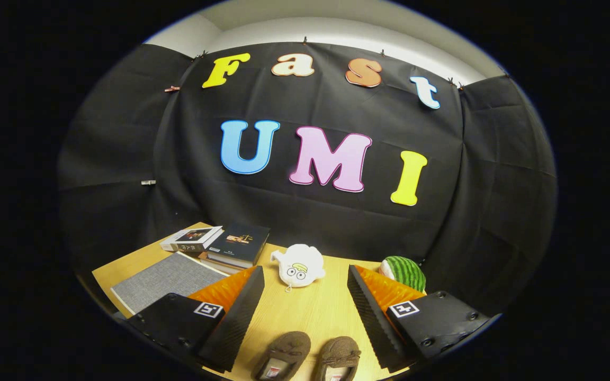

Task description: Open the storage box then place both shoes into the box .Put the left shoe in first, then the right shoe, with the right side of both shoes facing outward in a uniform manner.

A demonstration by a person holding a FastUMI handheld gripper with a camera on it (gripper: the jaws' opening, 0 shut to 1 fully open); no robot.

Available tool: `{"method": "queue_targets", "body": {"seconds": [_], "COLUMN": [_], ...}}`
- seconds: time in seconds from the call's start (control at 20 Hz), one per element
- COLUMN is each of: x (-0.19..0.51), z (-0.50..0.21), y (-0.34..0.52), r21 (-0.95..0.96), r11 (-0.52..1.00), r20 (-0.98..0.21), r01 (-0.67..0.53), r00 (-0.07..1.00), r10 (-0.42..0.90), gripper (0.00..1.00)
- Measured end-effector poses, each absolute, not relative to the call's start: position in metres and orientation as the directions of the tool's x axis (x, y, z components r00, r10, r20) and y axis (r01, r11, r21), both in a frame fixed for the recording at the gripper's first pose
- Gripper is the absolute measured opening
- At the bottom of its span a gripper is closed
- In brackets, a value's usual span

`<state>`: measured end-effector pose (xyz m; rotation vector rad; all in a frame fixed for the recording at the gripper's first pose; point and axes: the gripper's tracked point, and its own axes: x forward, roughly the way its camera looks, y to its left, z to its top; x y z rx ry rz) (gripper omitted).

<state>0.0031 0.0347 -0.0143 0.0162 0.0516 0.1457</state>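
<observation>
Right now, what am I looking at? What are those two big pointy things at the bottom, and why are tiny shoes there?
You are looking through a camera that rides on a grabbing tool a person holds in a hand. The two pointy things are that gripper, seen from behind; its jaws stand wide apart and hold nothing.

Everything sits on a wooden table. Between the jaws, nearest the camera, lie two brown shoes: one on the left and one on the right, side by side, toes pointing away. They only look tiny because the lens bends the picture.

Further off is a white plush toy with eyes. Beyond the right jaw peeks a striped watermelon toy. On the left lies a flat grey thing, maybe the storage box's lid, and behind it a stack of books.
</observation>
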Motion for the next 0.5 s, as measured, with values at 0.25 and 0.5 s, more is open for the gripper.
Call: {"method": "queue_targets", "body": {"seconds": [0.25, 0.5], "x": [0.0037, 0.0036], "z": [-0.0166, -0.0174], "y": [0.0384, 0.0363], "r21": [0.039, 0.044], "r11": [0.986, 0.985], "r20": [-0.061, -0.065], "r01": [-0.164, -0.166], "r00": [0.984, 0.983], "r10": [0.166, 0.169], "gripper": [0.97, 0.97]}}
